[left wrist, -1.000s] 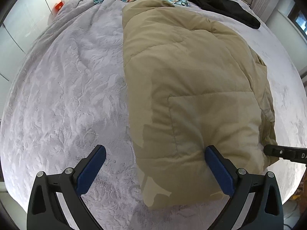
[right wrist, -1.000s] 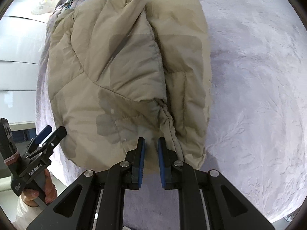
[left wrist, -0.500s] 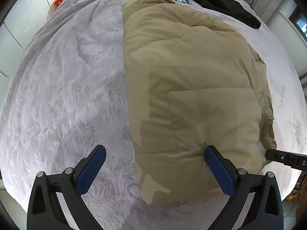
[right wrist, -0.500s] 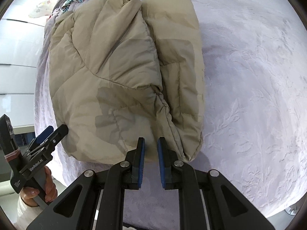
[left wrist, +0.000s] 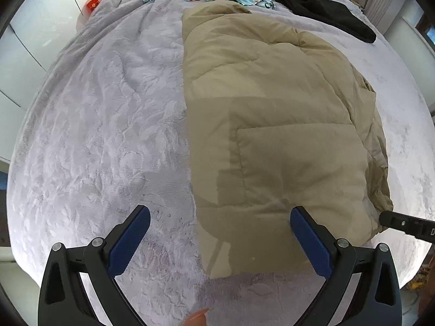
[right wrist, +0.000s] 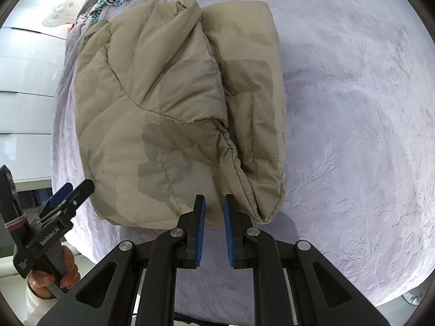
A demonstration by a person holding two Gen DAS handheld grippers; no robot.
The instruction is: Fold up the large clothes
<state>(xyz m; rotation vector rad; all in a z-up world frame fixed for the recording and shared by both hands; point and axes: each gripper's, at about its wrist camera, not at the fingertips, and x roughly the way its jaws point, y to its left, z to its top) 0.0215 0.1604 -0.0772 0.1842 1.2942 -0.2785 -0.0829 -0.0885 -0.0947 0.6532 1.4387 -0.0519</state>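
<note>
The jacket [right wrist: 176,114] is lying lengthwise toward 12 o'clock, its near hem just beyond the right claw [right wrist: 214,209], narrowly parted and gripping nothing, while the left claw [left wrist: 220,233] is hanging spread wide at 9 o'clock.

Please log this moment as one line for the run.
jacket folded on bed | left tongs open | right tongs narrowly open, empty

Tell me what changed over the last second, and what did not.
Both views drew back a little from the tan puffer jacket: it sits slightly farther from the right hand-held gripper and lower in the left view. Nothing was grasped or released. The left hand-held gripper stayed wide open, the right one narrowly open and empty, and the jacket stayed folded on the grey bedspread.
</note>
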